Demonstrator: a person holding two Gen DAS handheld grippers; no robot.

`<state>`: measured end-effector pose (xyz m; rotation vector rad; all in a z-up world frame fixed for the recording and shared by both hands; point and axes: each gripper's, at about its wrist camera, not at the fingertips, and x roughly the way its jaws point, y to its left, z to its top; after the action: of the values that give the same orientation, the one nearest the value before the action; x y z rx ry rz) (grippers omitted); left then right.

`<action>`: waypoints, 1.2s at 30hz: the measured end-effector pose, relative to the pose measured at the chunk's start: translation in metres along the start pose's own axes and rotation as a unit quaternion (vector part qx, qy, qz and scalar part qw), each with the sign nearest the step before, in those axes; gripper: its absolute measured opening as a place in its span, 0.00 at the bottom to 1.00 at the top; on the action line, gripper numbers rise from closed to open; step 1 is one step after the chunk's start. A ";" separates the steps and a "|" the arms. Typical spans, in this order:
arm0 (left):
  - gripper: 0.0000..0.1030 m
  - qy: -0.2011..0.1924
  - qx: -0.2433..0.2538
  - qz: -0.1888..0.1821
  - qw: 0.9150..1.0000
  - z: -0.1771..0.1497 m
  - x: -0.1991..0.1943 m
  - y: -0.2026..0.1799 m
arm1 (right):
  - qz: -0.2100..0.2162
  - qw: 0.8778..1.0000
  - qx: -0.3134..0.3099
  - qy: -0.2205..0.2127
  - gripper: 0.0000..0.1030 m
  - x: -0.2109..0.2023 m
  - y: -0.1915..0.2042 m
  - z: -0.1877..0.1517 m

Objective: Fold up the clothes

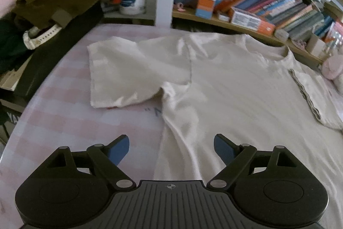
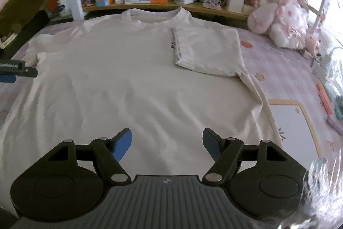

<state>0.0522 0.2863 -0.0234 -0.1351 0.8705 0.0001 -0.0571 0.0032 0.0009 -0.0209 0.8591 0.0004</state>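
Both tongs wide open, empty: your left tongs (image 1: pixel 171 148), right tongs (image 2: pixel 167 142). T-shirt (image 2: pixel 128 78) flat ahead, collar far; spread sleeve (image 1: pixel 120 70) nearer left, folded sleeve (image 2: pixel 208 53) right.

A pale cream short-sleeved cotton T-shirt (image 2: pixel 120 78) lay flat and face-up on the pink checked bed cover (image 2: pixel 285 70), its round collar toward the far edge by the bookshelf and its hem toward the near edge. One sleeve (image 2: pixel 208 53) was folded inward onto the chest, while the other sleeve (image 1: pixel 126 74) lay spread out flat toward the cover's left edge.
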 end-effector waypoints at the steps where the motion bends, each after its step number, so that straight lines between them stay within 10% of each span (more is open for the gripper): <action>1: 0.86 -0.003 -0.003 -0.002 1.000 0.001 0.000 0.002 | 0.000 1.000 -0.001 0.000 0.70 0.000 0.001 0.000; 36: 0.86 -0.035 -0.049 0.029 0.998 0.011 0.005 0.045 | 0.038 0.998 -0.048 -0.020 0.76 -0.007 0.029 0.004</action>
<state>0.0615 0.3317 -0.0259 -0.1995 0.8047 0.1010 -0.0589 0.0320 0.0078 -0.0785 0.8186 0.1126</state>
